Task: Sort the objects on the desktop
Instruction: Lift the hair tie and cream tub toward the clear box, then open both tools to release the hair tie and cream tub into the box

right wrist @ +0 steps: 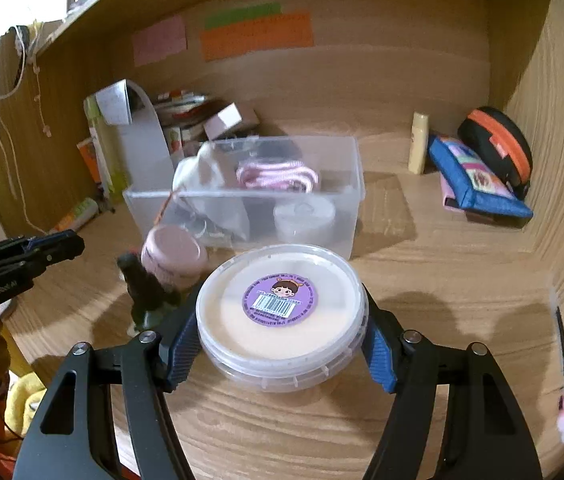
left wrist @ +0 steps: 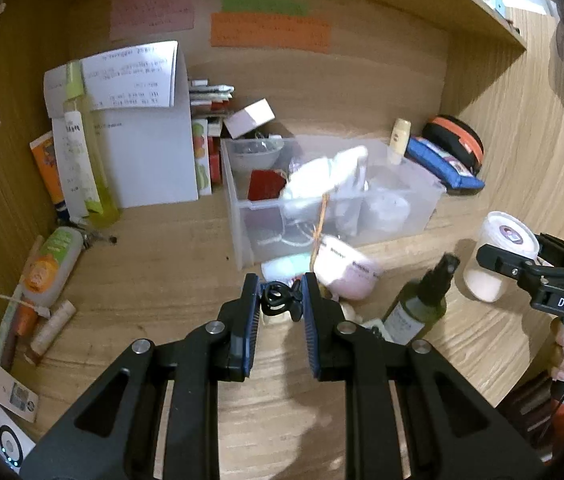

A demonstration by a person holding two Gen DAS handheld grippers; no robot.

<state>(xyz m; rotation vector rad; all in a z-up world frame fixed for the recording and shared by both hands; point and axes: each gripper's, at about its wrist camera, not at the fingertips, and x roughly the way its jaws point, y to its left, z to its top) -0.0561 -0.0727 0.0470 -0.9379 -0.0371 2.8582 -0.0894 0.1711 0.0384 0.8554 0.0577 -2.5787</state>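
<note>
My left gripper (left wrist: 280,285) is shut on a small black hair claw clip (left wrist: 277,300), held above the wooden desk just in front of a clear plastic bin (left wrist: 422,208). My right gripper (right wrist: 282,316) is shut on a round translucent tub (right wrist: 282,332) whose lid carries a purple barcode sticker. The tub (left wrist: 510,232) appears in the left wrist view at the right, lifted off the desk. A pink jar (right wrist: 173,252) and a dark green spray bottle (right wrist: 143,292) stand between the two grippers. The left gripper (right wrist: 53,246) shows at the left edge.
The bin (right wrist: 322,236) holds cloths, a pink cord and small tubs. A blue pouch (right wrist: 474,184) and a black-and-orange case (right wrist: 498,140) lie at the back right. Bottles (left wrist: 81,160), papers and a lotion tube (left wrist: 49,268) crowd the left. A pen with a pink charm (right wrist: 562,344) lies at the right.
</note>
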